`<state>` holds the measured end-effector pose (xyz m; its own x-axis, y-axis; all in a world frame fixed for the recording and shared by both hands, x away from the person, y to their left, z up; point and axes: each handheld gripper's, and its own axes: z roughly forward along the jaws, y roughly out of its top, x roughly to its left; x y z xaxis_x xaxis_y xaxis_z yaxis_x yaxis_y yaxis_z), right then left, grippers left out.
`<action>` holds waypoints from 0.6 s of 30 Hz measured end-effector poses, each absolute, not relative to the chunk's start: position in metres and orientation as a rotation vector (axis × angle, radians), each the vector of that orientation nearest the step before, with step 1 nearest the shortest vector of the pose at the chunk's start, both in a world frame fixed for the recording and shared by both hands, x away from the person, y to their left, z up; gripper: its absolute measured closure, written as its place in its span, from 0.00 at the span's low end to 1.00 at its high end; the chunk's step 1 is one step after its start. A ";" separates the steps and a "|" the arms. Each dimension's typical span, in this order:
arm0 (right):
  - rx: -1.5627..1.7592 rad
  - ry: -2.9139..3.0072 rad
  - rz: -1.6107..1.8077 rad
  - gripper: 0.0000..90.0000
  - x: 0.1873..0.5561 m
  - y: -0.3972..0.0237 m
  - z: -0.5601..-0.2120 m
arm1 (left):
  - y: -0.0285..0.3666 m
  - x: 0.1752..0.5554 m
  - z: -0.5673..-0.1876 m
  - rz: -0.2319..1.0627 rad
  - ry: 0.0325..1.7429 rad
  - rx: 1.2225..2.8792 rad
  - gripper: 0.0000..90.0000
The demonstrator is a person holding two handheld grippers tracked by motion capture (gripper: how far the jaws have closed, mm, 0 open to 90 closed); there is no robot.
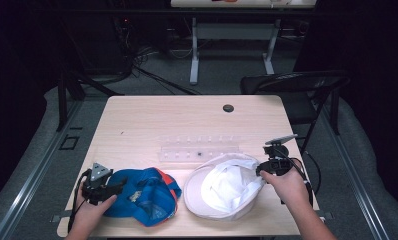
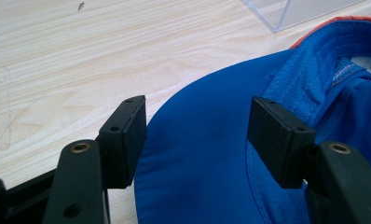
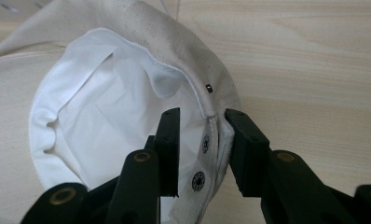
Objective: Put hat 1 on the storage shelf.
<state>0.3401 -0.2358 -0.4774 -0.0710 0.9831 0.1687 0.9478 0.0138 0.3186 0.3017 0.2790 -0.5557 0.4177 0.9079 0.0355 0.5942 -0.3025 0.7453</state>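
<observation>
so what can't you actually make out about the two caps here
- Blue cap: its front; it lies inside up in the high view, and the left gripper view cuts it off at the edges.
- White cap: its outer front faces the table.
- Label inside the blue cap: print too small, cut by the right edge.

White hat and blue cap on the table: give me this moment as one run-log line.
left gripper: open over blue cap brim | right gripper: open astride white hat rim | both upside down on table

A clear plastic rack (image 1: pixel 199 150) on the table (image 1: pixel 152 117), a black chair (image 1: pixel 297 87) behind.
</observation>
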 end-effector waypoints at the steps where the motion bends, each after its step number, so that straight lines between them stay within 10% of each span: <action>1: 2.075 2.164 0.534 0.74 0.341 -0.236 -0.479 | 0.279 0.302 -0.556 0.608 1.272 2.011 0.42; 18: 2.127 2.195 0.423 0.84 0.351 -0.237 -0.494 | 0.280 0.302 -0.556 0.610 1.274 2.009 0.42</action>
<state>0.3514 -0.2375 -0.4937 -0.0488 0.9877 0.1487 0.9722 0.0129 0.2336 0.3022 0.2798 -0.5558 0.4134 0.9100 0.0317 0.5954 -0.2965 0.7467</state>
